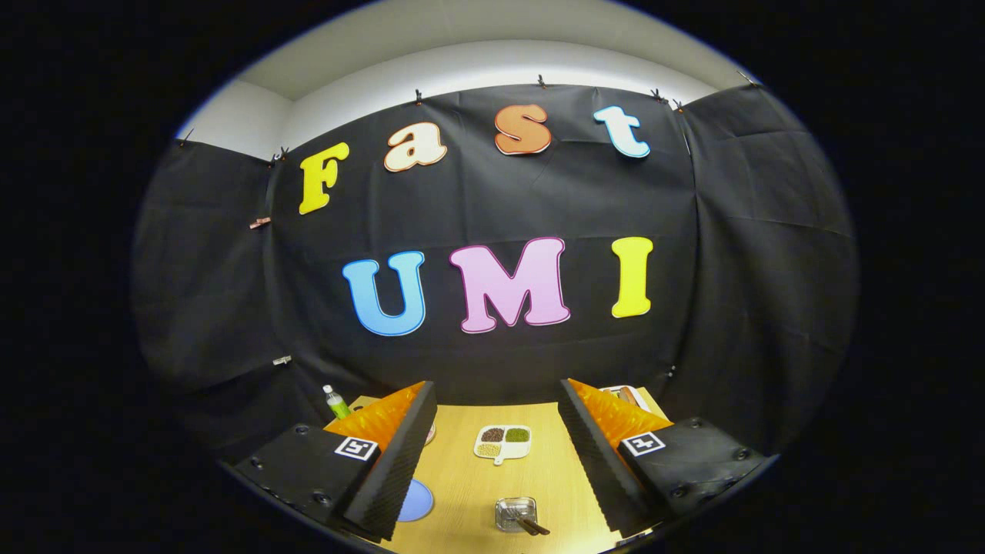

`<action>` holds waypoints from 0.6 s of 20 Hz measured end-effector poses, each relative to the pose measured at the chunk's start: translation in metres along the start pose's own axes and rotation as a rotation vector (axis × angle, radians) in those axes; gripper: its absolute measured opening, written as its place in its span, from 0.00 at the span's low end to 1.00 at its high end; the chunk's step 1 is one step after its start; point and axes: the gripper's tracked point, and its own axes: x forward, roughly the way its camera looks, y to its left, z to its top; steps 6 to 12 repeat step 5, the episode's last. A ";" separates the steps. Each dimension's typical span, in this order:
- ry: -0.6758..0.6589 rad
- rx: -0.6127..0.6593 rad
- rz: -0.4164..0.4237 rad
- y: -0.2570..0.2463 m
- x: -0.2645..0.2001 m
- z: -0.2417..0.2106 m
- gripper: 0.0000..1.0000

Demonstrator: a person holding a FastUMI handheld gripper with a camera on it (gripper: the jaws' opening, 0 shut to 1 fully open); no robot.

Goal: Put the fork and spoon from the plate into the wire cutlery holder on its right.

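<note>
Overhead, open tongs (496, 462) frame one wire holder (516, 513), one divided dish (503, 443).

You face a black cloth wall (500, 208) clipped along its top edge, a pale wall (477, 69) lit above it, and a light wooden tabletop (469, 485) below.

Light wooden table (469, 492); white four-part dish (502, 443) with brown, green, beige fillings; round blue plate (416, 501); green-bodied, white-capped bottle (335, 402).
</note>
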 end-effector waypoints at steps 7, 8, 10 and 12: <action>0.008 0.011 0.040 -0.007 0.015 -0.004 0.99; 0.008 0.011 0.040 -0.007 0.015 -0.004 0.99; 0.008 0.011 0.040 -0.007 0.015 -0.004 0.99; 0.008 0.011 0.040 -0.007 0.015 -0.004 0.99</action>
